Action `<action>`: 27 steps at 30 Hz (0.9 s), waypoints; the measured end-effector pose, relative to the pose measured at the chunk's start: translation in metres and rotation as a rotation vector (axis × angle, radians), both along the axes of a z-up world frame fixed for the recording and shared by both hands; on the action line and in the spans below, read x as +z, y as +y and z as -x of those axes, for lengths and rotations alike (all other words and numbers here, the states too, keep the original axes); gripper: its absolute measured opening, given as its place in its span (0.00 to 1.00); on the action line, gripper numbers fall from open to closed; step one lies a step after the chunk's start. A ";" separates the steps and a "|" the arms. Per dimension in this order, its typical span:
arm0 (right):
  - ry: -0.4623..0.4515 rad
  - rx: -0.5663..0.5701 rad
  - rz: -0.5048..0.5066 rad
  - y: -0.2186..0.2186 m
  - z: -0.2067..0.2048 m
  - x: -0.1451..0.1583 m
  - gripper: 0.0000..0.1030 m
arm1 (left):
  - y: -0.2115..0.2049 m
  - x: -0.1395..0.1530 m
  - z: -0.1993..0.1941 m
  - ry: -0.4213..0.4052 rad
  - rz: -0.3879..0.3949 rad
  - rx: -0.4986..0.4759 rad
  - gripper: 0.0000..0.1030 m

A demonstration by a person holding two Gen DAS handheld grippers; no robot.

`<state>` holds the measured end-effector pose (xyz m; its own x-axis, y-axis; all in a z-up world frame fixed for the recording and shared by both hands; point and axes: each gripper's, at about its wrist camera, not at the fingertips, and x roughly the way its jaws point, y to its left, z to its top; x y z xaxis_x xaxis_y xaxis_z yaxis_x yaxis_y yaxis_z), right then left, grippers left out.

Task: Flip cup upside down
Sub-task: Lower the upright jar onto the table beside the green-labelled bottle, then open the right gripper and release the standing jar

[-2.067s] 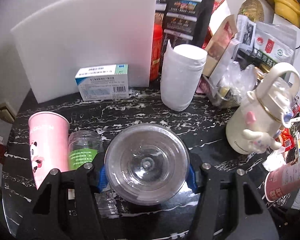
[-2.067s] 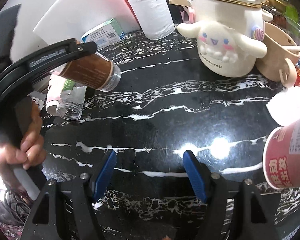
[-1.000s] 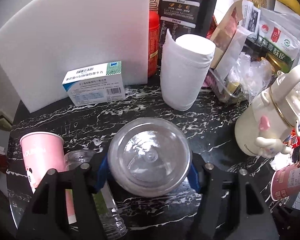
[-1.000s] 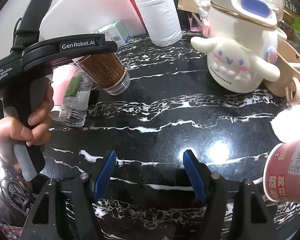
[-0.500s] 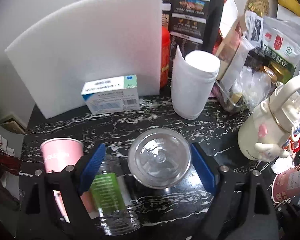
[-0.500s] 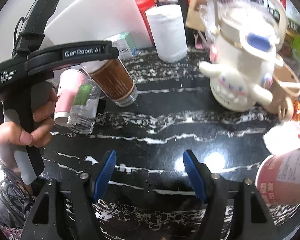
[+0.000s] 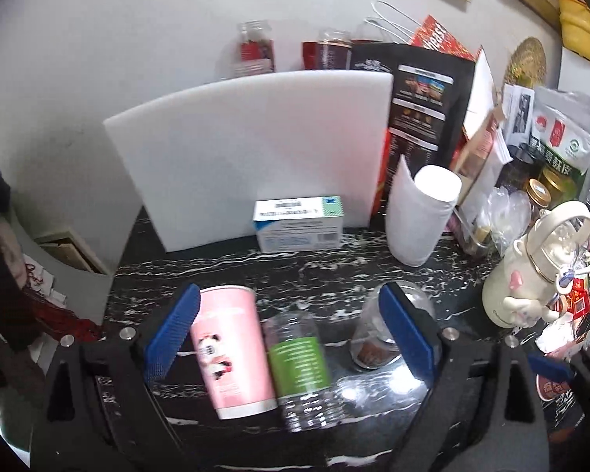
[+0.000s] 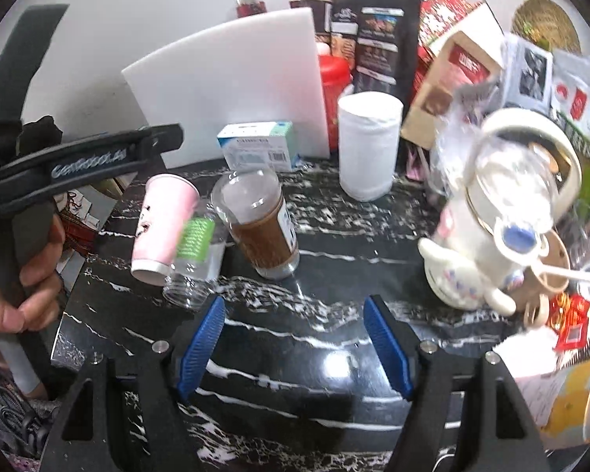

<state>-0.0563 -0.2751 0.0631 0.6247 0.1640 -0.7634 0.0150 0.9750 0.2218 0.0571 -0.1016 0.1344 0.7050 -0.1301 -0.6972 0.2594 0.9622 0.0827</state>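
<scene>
The clear plastic cup with a brown label point(image 8: 261, 228) stands upside down on the black marble counter point(image 8: 334, 259), mouth down, base up. It also shows in the left wrist view point(image 7: 377, 334), partly behind my right blue pad. My left gripper point(image 7: 291, 334) is open and empty, raised and drawn back above the counter; it shows in the right wrist view as a black handle point(image 8: 86, 161) to the left of the cup. My right gripper point(image 8: 295, 342) is open and empty, low over the counter in front of the cup.
An upside-down pink paper cup point(image 7: 228, 346) and a clear bottle with a green label point(image 7: 301, 362) stand left of the cup. A white board point(image 7: 255, 149), a medicine box point(image 7: 299, 224), a paper roll point(image 7: 421, 216), a white cartoon flask point(image 8: 487, 236) and packets crowd the back and right.
My left gripper opened, let go of the clear cup upside down on the counter, then rose and pulled back. My right gripper stayed open and lifted a little.
</scene>
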 end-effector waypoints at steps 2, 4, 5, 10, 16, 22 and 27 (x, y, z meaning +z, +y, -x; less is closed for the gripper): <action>-0.010 0.007 0.007 0.005 -0.004 0.005 0.71 | 0.011 0.004 0.002 -0.004 0.001 0.012 0.89; -0.018 0.013 0.010 0.010 -0.008 0.010 0.71 | 0.021 0.006 0.005 -0.006 0.001 0.025 0.89; -0.022 0.015 0.015 0.013 -0.010 0.012 0.71 | 0.026 0.006 0.006 -0.004 0.003 0.032 0.89; -0.031 0.017 0.046 0.025 -0.014 0.015 0.72 | 0.046 0.003 0.011 0.012 0.015 0.058 0.89; -0.020 -0.001 0.073 0.035 -0.018 0.008 0.72 | 0.058 -0.009 0.018 0.033 0.004 0.079 0.89; 0.001 -0.027 0.061 0.037 -0.019 -0.002 0.72 | 0.063 -0.022 0.023 0.072 0.007 0.076 0.89; 0.014 -0.040 0.069 0.038 -0.016 -0.009 0.72 | 0.061 -0.035 0.027 0.104 0.005 0.066 0.89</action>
